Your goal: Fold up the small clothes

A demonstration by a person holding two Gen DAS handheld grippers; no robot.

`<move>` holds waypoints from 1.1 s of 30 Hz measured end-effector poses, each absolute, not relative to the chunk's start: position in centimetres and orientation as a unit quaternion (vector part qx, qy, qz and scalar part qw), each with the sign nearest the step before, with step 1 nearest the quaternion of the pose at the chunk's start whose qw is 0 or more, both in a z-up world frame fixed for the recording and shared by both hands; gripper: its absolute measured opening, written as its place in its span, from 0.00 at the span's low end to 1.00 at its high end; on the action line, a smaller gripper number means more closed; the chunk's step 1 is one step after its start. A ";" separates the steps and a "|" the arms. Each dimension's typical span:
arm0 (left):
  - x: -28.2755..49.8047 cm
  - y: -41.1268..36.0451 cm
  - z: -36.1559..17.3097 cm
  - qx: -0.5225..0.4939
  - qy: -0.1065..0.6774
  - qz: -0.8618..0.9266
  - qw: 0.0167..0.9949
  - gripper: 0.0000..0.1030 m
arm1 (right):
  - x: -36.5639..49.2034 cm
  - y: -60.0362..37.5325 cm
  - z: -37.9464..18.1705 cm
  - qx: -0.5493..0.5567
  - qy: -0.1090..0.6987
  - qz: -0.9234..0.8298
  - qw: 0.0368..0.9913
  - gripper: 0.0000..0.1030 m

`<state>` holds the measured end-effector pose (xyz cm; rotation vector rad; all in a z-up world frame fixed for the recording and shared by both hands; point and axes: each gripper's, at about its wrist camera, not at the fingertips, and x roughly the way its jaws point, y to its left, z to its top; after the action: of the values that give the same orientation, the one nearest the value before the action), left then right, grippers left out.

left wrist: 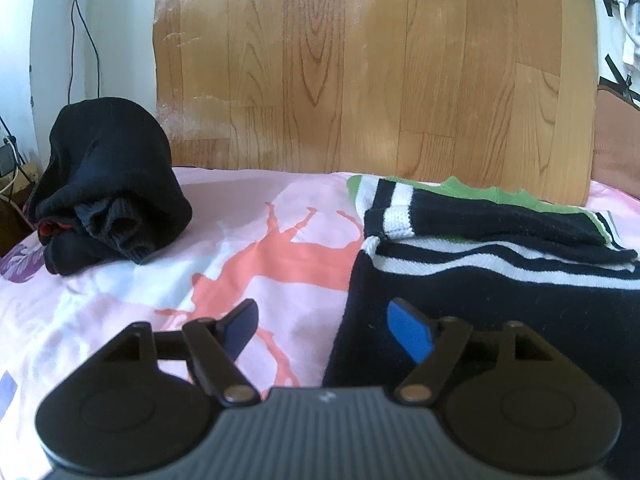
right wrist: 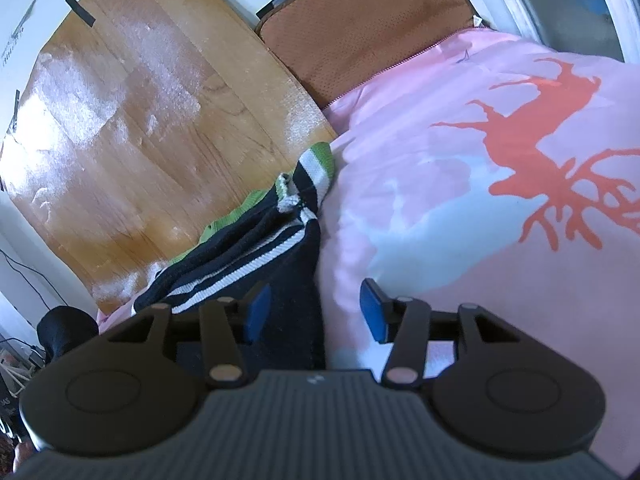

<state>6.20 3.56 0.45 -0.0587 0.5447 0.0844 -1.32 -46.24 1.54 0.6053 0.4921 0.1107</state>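
A navy knit garment (left wrist: 480,280) with white stripes and green trim lies folded flat on the pink bedcover (left wrist: 120,300), at the right of the left wrist view. My left gripper (left wrist: 323,306) is open over its left edge, one blue finger (left wrist: 240,328) above the cover and the other over the knit. In the right wrist view the same garment (right wrist: 280,264) runs away from me towards the headboard. My right gripper (right wrist: 315,290) is open astride its right edge, and the pads do not press on the cloth.
A bundle of dark clothes (left wrist: 108,184) sits at the far left of the bed. A wooden headboard (left wrist: 360,80) stands right behind the garment. A brown cushion (right wrist: 360,32) leans beside it. The pink cover with a coral deer print (right wrist: 520,140) spreads to the right.
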 end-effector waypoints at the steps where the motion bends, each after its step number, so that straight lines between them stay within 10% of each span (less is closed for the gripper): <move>1: 6.2 3.5 0.4 -0.029 0.271 0.040 0.961 0.72 | -1.3 -46.3 1.5 0.296 0.240 0.054 0.923 0.52; 33: 2.9 1.8 -0.2 0.074 0.285 0.124 0.947 0.74 | -5.1 -46.4 1.9 0.285 0.187 -0.074 0.937 0.66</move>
<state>2.89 1.81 -0.22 0.1505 0.5811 0.2523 -5.11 -46.40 1.94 0.5831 0.3822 -0.1502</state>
